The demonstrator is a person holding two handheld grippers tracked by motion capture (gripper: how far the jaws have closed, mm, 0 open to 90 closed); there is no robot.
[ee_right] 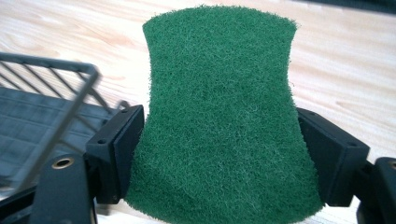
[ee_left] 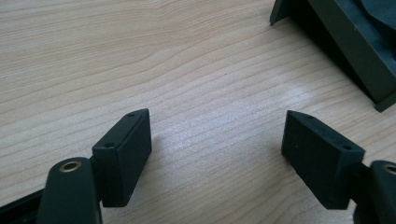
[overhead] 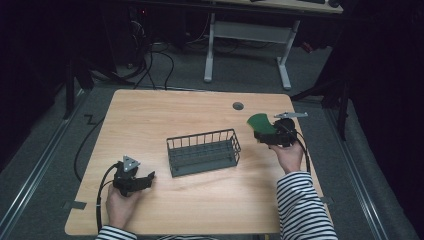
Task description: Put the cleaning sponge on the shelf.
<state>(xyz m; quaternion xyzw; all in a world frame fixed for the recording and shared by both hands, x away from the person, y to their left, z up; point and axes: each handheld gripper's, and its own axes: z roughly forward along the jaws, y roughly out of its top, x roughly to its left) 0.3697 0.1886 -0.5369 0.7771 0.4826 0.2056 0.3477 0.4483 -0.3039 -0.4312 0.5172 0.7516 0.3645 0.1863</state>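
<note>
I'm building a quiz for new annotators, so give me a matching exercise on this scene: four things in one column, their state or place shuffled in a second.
Things:
1. green scouring pad
2. wire basket
3. left gripper
4. right gripper

States or places:
A. open over bare wood
B. stands at the middle of the table, nothing in it
C. clamped between two black jaws
D. shut on the pad, right of the basket

Pairs: 1-C, 2-B, 3-A, 4-D

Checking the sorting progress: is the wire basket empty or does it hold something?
Empty. The wire basket shows only its bare floor; the green scouring pad is outside it, clamped in the right gripper.
</note>
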